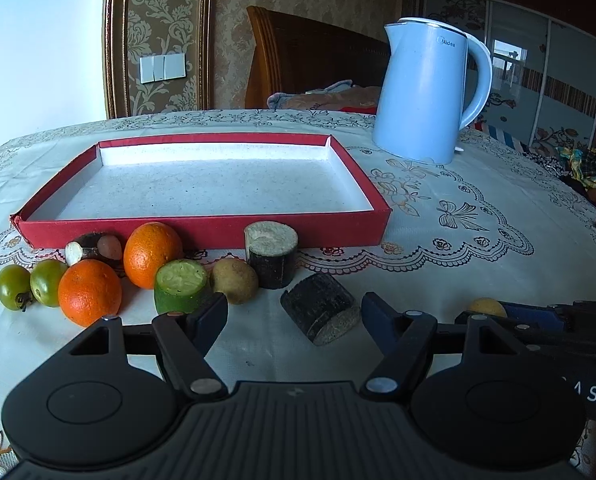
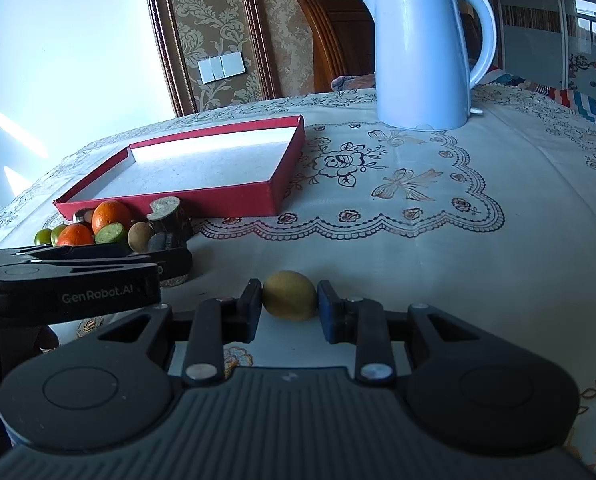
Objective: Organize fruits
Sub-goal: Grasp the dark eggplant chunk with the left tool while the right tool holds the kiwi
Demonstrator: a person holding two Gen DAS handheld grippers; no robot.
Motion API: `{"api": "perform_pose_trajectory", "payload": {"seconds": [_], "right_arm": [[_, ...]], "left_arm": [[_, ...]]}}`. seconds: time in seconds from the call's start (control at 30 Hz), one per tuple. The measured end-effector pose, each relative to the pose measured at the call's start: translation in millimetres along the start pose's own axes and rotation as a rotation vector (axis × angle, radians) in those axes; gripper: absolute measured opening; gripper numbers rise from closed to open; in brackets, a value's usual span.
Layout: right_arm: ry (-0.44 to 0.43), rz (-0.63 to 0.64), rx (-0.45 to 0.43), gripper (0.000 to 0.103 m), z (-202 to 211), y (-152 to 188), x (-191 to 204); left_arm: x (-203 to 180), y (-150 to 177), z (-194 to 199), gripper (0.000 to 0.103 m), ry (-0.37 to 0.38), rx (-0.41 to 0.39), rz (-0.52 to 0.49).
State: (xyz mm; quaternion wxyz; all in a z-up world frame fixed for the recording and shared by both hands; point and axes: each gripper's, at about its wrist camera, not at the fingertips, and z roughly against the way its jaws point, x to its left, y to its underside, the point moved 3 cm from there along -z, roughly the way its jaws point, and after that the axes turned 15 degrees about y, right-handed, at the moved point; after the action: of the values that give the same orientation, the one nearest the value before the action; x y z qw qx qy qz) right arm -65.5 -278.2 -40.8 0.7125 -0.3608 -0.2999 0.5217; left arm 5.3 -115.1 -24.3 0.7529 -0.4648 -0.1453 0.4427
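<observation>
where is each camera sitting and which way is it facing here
Left wrist view: sits on the left gripper, low over the table, facing the red tray and the fruit row; its own two fingers flank a lying dark cane piece.
Right wrist view: sits on the right gripper, facing the blue kettle; its fingers are shut on a yellowish fruit, and the left gripper's body shows at the left edge.
Shared: tray, kettle, oranges, patterned tablecloth.
</observation>
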Motion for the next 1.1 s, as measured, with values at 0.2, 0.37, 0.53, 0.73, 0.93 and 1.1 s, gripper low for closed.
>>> {"api": "perform_pose_trajectory", "payload": {"seconds": [0.2, 0.37, 0.53, 0.73, 0.93, 1.1], "right_arm": [[-0.019, -0.018, 0.000, 0.028, -1, 0, -4], [-0.024, -0.026, 0.001, 0.028, -2, -1, -6], [-0.026, -0.027, 0.000, 0.028, -1, 0, -6], [-0.014, -0.021, -0.015, 0.028, 1, -3, -4], [-0.022, 0.004, -0.039, 0.028, 3, -12, 9], [-0.045, 0.025, -0.059, 0.028, 4, -21, 32]], "left_arm": [[-2, 0, -6, 0.059, 0.006, 0.017, 0.023], [-8, 0, -11, 0.048, 0.014, 0.034, -0.001], [-7, 0, -10, 0.042, 0.014, 0.027, 0.011], [-3, 0, -4, 0.041, -0.002, 0.004, 0.028], [8, -5, 12, 0.041, -0.041, -0.048, 0.037], [25, -10, 28, 0.041, -0.061, -0.088, 0.073]]}}
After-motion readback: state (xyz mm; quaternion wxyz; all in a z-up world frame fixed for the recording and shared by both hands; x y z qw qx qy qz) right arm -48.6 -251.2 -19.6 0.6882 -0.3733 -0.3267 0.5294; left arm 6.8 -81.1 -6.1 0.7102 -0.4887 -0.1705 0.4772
